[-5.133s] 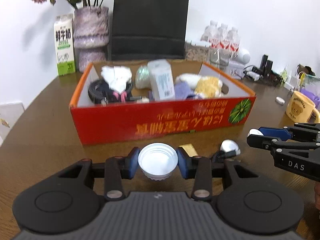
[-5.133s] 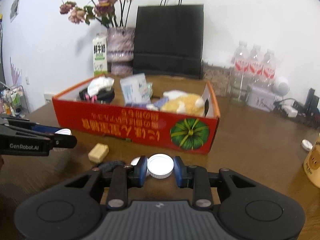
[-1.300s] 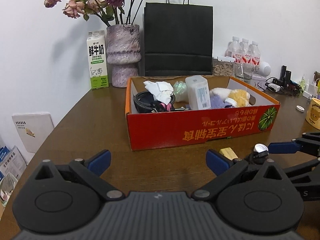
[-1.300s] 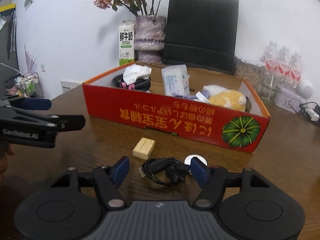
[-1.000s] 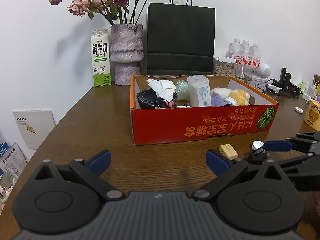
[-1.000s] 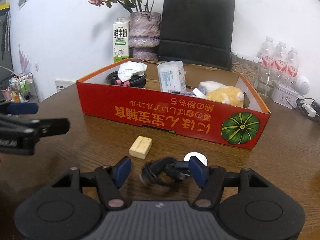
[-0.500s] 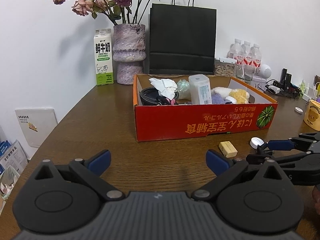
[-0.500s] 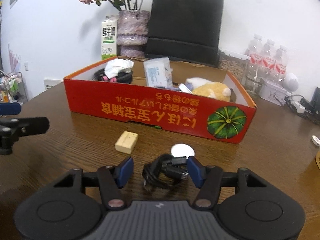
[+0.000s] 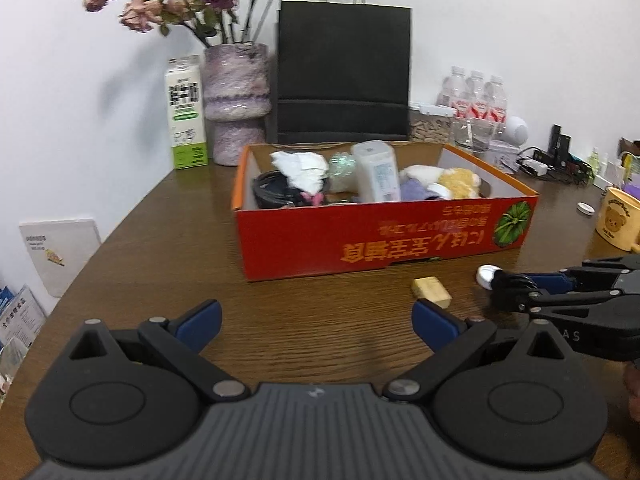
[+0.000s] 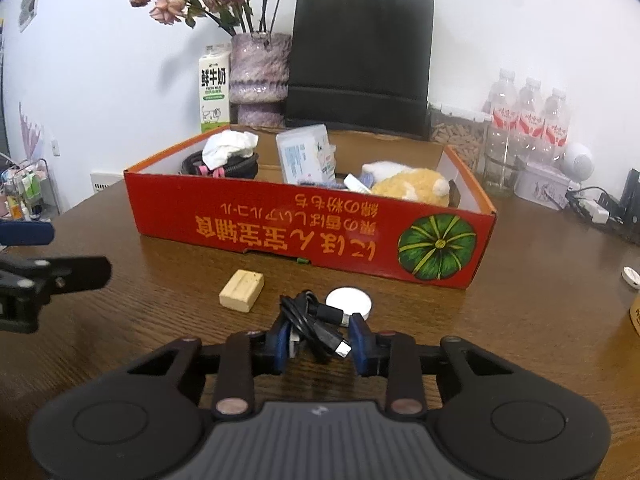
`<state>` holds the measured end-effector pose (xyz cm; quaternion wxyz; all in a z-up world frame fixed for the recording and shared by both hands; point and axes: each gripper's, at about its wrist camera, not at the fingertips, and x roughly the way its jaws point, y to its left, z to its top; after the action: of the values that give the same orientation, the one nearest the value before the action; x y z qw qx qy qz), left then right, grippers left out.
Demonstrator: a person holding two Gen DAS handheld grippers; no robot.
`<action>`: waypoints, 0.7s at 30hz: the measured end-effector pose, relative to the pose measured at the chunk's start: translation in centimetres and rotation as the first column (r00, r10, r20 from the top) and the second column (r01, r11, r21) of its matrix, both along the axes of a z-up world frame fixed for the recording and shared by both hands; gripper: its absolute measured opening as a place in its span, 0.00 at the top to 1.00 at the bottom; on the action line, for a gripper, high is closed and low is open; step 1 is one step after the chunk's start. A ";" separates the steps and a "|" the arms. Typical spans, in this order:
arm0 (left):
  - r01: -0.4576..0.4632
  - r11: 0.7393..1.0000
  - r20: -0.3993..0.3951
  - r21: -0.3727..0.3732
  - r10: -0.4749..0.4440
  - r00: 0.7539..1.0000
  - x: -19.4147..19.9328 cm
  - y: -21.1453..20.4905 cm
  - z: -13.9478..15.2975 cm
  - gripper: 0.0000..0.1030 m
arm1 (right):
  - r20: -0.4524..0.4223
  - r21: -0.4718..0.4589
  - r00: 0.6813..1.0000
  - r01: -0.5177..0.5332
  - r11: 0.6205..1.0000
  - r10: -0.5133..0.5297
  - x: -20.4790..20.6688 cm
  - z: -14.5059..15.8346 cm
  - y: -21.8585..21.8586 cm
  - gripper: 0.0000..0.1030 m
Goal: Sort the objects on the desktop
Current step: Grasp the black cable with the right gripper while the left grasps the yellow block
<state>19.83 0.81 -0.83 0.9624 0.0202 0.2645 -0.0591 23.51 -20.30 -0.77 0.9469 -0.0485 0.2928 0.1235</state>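
Right gripper [image 10: 318, 344]: jaws closing on the coiled black cable [image 10: 310, 322], blue pads either side of the bundle and seemingly pressing it, cable on the table [image 10: 520, 320] just in front of the camera. Risk: only some loops are pinched and the plug end sticks out free toward the right pad, so on lifting the coil may unravel, trail, or slide out. Left gripper [image 9: 316, 320]: jaws spread wide, nothing between them, hovering over bare wood; it sits at the left edge of the right view and could be bumped if the right hand swings that way. Just past the cable: white cap [image 10: 349, 301], touching or nearly so; a dragged loop could flick it away. Tan block [image 10: 242, 290] to the left, apart. Further: red box [image 10: 304, 228], already crowded; a loose tail could hang over its near wall
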 end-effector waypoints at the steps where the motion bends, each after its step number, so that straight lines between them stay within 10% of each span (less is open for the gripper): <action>1: 0.011 1.000 -0.002 0.001 -0.011 1.000 0.1 -0.4 0.1 0.00 | 0.005 0.001 1.000 -0.003 1.000 0.003 -0.1 0.1 -0.1 0.73; 15: 0.071 0.997 -0.089 0.028 -0.068 0.994 5.3 -7.4 -1.0 0.00 | 0.095 0.020 0.995 0.037 0.999 -0.038 1.6 2.1 -4.9 0.73; 21: 0.034 0.999 -0.147 0.004 -0.033 0.989 7.3 -8.8 -2.2 0.18 | 0.092 0.064 0.995 0.039 0.997 -0.045 2.0 1.7 -5.9 0.73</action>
<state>27.13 -7.99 -2.99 0.9391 0.0233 0.3343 -0.0757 25.53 -26.16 0.90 0.9631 -0.0188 0.2450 0.1100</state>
